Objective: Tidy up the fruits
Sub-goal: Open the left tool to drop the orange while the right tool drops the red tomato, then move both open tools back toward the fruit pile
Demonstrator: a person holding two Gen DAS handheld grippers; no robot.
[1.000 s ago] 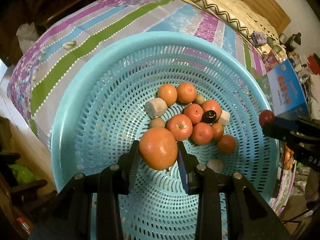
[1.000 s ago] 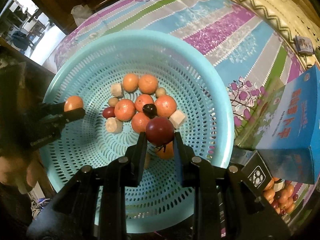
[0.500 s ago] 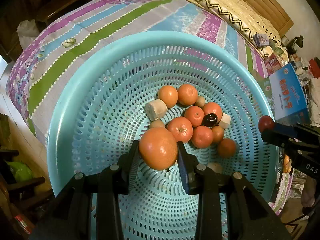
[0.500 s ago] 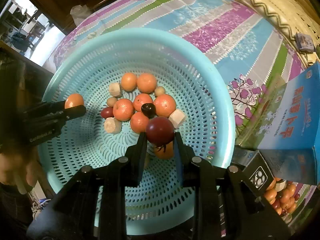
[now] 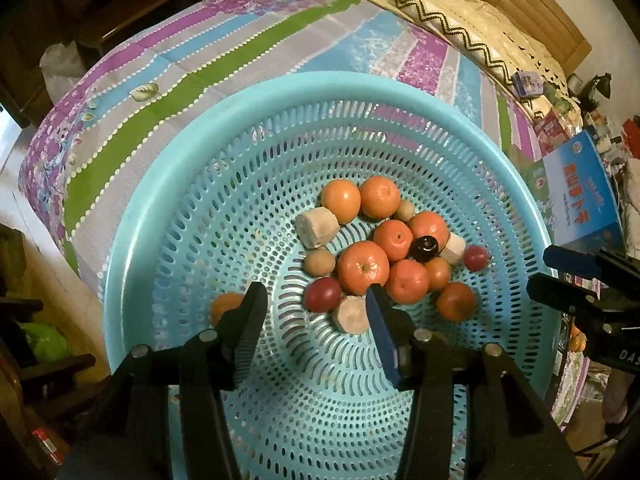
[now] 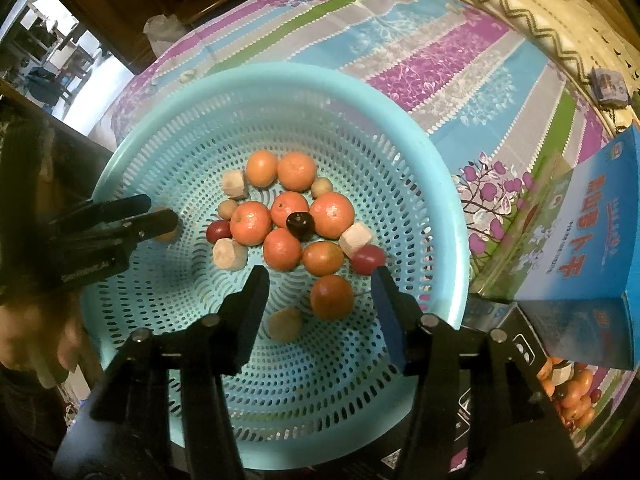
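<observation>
Left gripper (image 5: 316, 312): my jaws stand wide apart, nothing between them, hanging over the near slope of the basket (image 5: 168, 216).
Right gripper (image 6: 320, 296): spread wide too, and empty, above the basket's right half.
Basket: big turquoise perforated tub, sitting on the striped bedspread (image 5: 192, 60) in purple, green and blue.
Orange by my left finger: a blurred orange fruit (image 5: 226, 307) sits on the basket wall, just beside my left-hand finger, apart from the main pile; from the right wrist it peeks out behind the left gripper's tip (image 6: 166, 229).
Red fruit on the right: a small dark-red fruit (image 6: 368, 259) lies at the right edge of the pile, touching the pale chunk (image 6: 357, 238) and just beyond my right gripper's blue-padded finger.
Main pile: a cluster of oranges (image 6: 332, 215) packed together in the basket's middle, with a glossy black fruit (image 6: 300, 225) perched among them.
Others: another red fruit (image 6: 219, 231) on the left edge, pale cut chunks and small tan round ones scattered around the cluster.
Loose orange: one orange (image 6: 332, 297) sits on its own between my right fingers, lower in the basket.
Blue box (image 6: 588, 248): stands outside the basket on the right.
</observation>
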